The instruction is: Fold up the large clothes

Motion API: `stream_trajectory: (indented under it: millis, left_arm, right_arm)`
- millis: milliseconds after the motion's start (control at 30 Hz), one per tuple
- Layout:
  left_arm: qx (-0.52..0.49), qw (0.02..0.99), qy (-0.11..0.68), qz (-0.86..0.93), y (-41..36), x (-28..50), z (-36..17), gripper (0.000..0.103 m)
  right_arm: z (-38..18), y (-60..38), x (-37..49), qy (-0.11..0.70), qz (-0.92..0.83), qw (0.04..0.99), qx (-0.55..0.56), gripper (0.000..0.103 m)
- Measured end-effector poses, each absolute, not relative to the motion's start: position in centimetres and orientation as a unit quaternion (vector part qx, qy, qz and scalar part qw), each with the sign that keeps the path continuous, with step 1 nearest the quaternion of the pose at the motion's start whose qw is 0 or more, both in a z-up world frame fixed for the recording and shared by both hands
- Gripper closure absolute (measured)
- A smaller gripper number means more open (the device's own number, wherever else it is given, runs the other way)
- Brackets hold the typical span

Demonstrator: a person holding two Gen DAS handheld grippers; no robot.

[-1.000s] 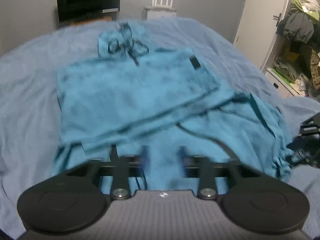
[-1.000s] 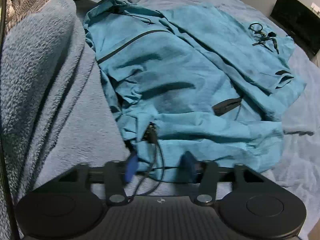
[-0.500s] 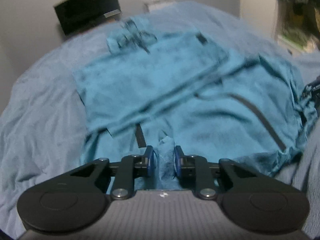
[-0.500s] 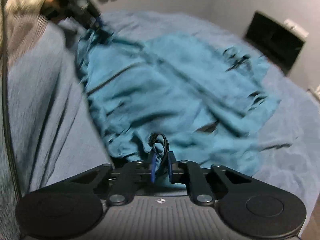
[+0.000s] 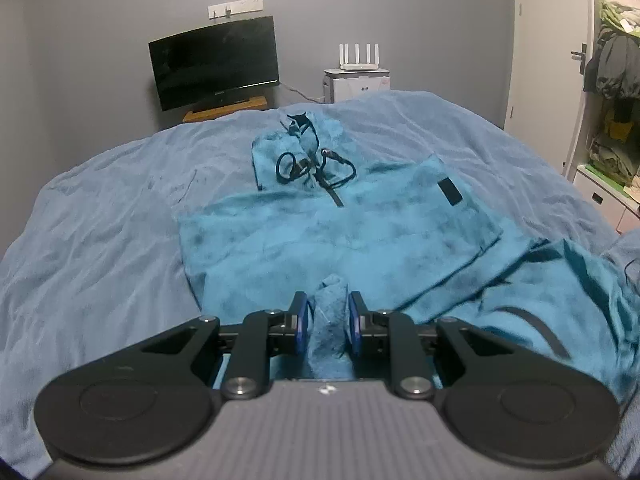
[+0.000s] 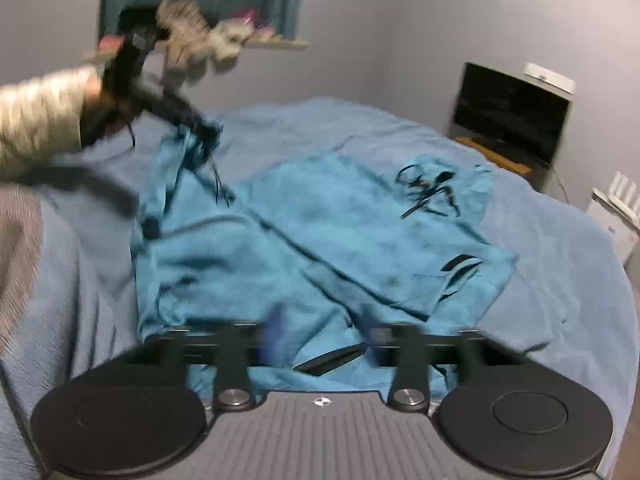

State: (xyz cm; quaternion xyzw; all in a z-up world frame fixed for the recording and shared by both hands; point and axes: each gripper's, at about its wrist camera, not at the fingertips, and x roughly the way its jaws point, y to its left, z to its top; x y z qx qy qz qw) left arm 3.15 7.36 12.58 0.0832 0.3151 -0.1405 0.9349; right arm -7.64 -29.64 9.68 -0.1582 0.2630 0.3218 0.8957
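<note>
While the jacket [image 5: 340, 240] lies spread front-up over the bed [image 5: 100, 240], hood [image 5: 296, 148] toward the far wall, its state reads as follows. Item: one large teal fleece jacket with black drawcords [image 5: 316, 168] at the collar and a black patch [image 5: 450, 194] on the chest. One sleeve appears already folded across the chest, its edge making a straight diagonal line; the body is otherwise unfolded, and the near side is rumpled and partly lifted. Left gripper [image 5: 328, 320]: jaws closed on a bunched tuck of the jacket's lower edge, the cloth standing up between the blue pads [image 5: 301, 322]; the right wrist view shows the same gripper raised, with cloth hanging from it. Right gripper [image 6: 320, 332]: blurred by motion, jaws apart with only flat cloth seen beyond them; it seems to hold nothing. Progress, as a judgement: early to middle. A first sleeve fold looks done; the second side, the lengthwise fold of the body and the tucking of the hood appear left to do. Surroundings: blue blanket on the bed, dark monitor [image 5: 214, 64] on a wooden stand, white router [image 5: 358, 56] on a white unit, door and shelves of clothes [image 5: 616, 80] at the right.
</note>
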Motion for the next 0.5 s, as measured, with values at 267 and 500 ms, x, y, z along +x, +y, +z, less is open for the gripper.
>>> stream_trajectory:
  millis: [267, 500]
  left_arm:
    - [0.055, 0.940, 0.307, -0.136, 7.5, 7.6, 12.7, 0.086]
    - [0.034, 0.938, 0.316, -0.137, 7.4, 11.1, 13.3, 0.086]
  right_arm:
    - [9.9, -29.2, -8.9, 0.304, 0.381, 0.858, -0.161, 0.026]
    - [4.9, -24.0, -9.7, 0.350, 0.418, 0.801, -0.246, 0.025]
